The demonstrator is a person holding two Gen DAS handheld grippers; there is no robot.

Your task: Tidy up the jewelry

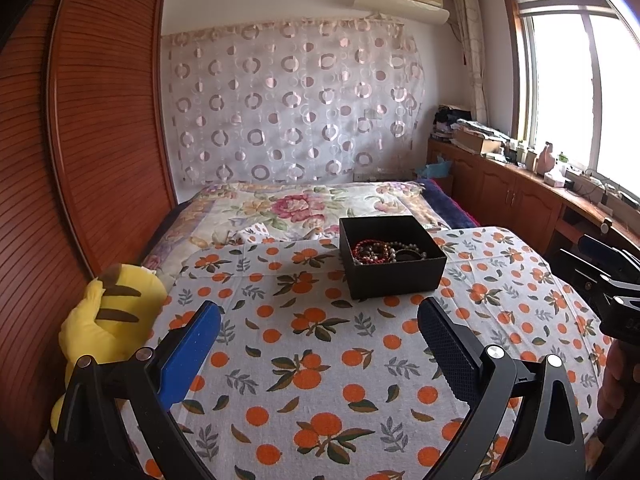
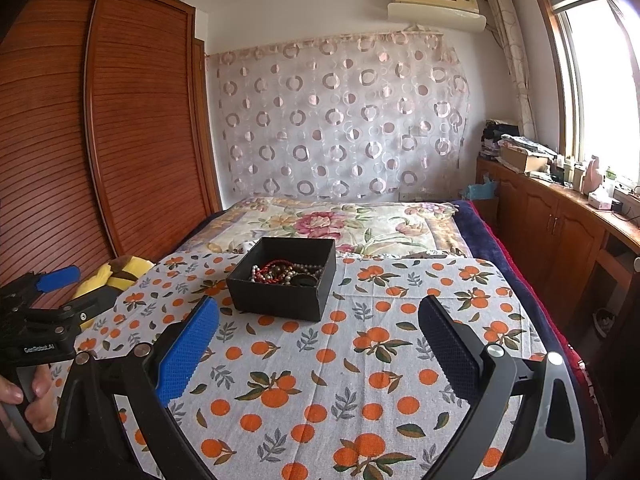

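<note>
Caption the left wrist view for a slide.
Open left hand-held gripper facing a black box of beaded jewelry.

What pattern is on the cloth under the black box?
Oranges with green leaves on white cloth, clearest in the right wrist view, under the black box.

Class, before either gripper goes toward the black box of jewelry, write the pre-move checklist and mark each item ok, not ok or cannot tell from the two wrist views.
1. Left gripper open, nothing between its fingers: ok.
2. Right gripper open, nothing held: ok.
3. Black box has no lid on it, contents reachable from above: ok.
4. Jewelry in the box, red bead bracelet and pale bead strand, separated for a clean single pick: not ok, they lie tangled together.
5. Orange-print cloth between grippers and box free of obstacles: ok.
6. Place to sort the pieces into: cannot tell.
</note>
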